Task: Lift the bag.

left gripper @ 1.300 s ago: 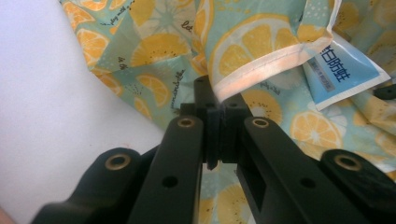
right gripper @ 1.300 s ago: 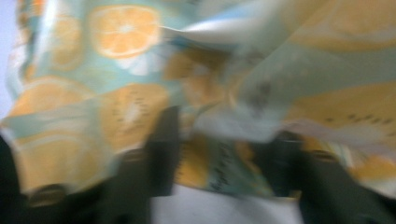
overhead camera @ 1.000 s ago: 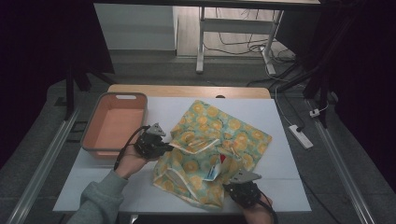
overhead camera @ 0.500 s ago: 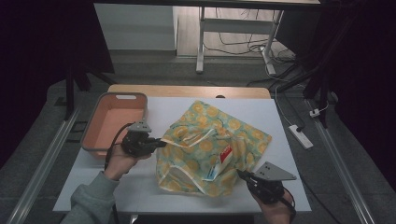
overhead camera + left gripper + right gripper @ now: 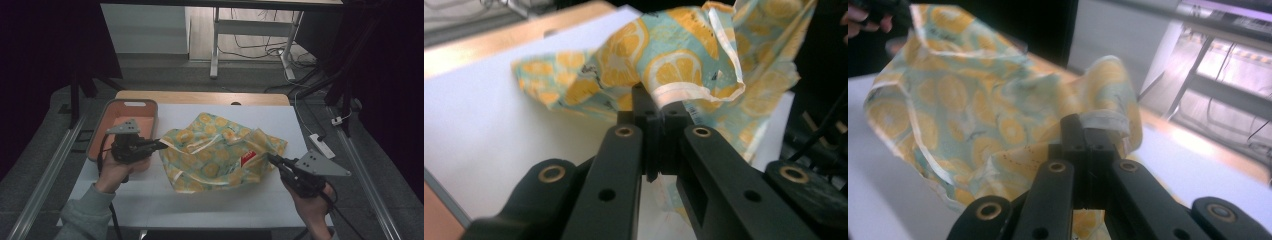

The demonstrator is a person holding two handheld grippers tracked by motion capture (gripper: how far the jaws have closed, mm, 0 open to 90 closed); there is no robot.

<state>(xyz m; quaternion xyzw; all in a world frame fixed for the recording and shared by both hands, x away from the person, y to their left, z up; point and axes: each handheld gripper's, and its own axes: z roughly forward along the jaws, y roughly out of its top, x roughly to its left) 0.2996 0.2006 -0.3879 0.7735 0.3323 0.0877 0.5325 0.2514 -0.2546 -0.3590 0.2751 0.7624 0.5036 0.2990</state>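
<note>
Lemon-print cloth [image 5: 220, 152] held at two edges above the desk [image 5: 165, 200].

Cloth sags at desk centre, red label facing near-right. Left tongs [image 5: 162, 145] clamped on its left hem; right tongs [image 5: 271, 159] clamped on its near-right hem. A hand [image 5: 112, 172] carries the left tongs. Orange tray [image 5: 102, 127] sits at far left, just beside the left tongs.

We see a counter [image 5: 150, 200] with a white top and a strip of bare wood along its far edge. On its left side sits an orange tray [image 5: 145, 107], close to the edge. A lemon-print cloth [image 5: 220, 150] is spread across the middle, partly lifted, its lower folds resting on the white surface.
</note>
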